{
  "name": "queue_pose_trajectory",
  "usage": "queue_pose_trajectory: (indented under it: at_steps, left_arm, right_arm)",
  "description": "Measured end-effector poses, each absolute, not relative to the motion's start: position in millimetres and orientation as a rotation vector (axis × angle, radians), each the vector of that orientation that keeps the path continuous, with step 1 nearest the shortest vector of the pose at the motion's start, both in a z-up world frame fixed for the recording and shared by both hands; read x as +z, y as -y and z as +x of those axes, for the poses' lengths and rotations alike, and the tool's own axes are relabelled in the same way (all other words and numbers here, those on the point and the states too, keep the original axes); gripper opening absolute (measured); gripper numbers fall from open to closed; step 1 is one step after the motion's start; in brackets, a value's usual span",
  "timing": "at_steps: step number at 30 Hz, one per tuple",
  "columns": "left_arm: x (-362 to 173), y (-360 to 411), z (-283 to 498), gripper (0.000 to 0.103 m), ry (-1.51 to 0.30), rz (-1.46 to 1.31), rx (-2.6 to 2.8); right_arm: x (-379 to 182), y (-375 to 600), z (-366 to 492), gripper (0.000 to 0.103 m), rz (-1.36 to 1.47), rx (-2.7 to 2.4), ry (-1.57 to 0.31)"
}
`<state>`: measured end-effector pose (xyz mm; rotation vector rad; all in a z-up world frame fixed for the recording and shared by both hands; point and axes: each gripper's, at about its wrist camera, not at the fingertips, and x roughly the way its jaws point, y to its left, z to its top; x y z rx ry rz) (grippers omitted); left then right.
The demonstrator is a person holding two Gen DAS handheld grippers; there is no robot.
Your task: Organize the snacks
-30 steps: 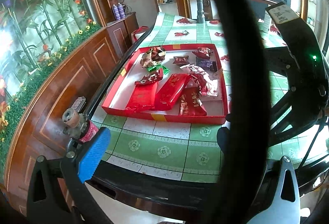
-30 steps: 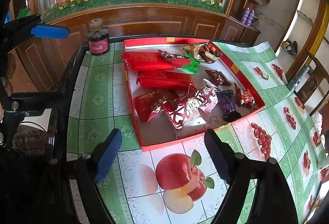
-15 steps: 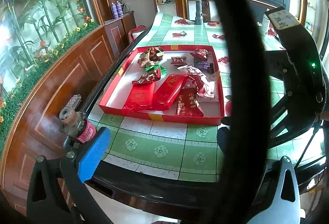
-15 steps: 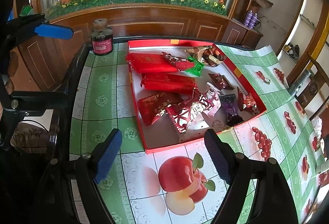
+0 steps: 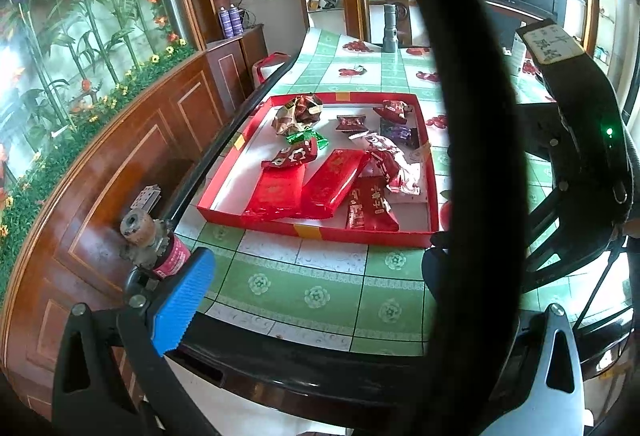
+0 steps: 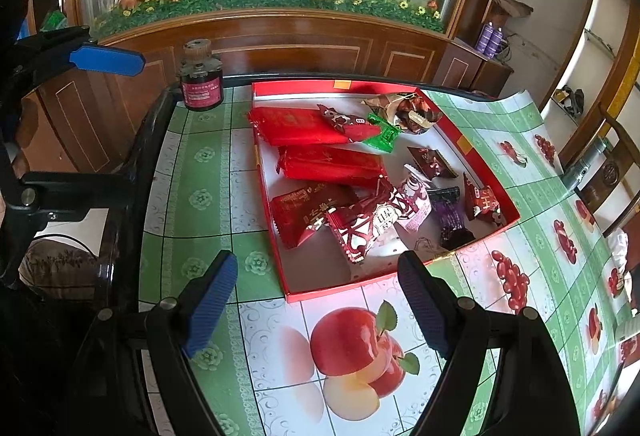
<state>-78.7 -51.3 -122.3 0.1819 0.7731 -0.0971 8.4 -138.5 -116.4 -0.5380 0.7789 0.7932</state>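
Note:
A shallow red tray on the tiled tablecloth holds several snack packets: long red bars, a green candy, a gold wrapper and dark small packets. My right gripper is open and empty, held above the table just short of the tray's near edge. My left gripper is open and empty, off the table's end, well short of the tray; a black cable hides its right finger. The left gripper also shows in the right wrist view.
A small dark jar with a pink label stands at the table corner next to the tray. A grey flashlight stands at the far end. A wood-panelled planter wall runs along one table side. A chair is at the right.
Both grippers have pulled back a little from the tray, which looks slightly farther in each view. Both stay open. The snacks have not moved.

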Motion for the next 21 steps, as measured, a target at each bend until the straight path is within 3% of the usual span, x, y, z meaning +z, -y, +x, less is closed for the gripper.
queue_pose_trajectory:
  at_steps: [21]
  left_arm:
    - [-112.1, 40.0, -73.5, 0.103, -0.748, 0.167, -0.058]
  right_arm:
    - [-108.8, 130.5, 7.6, 0.082, -0.531, 0.836, -0.767]
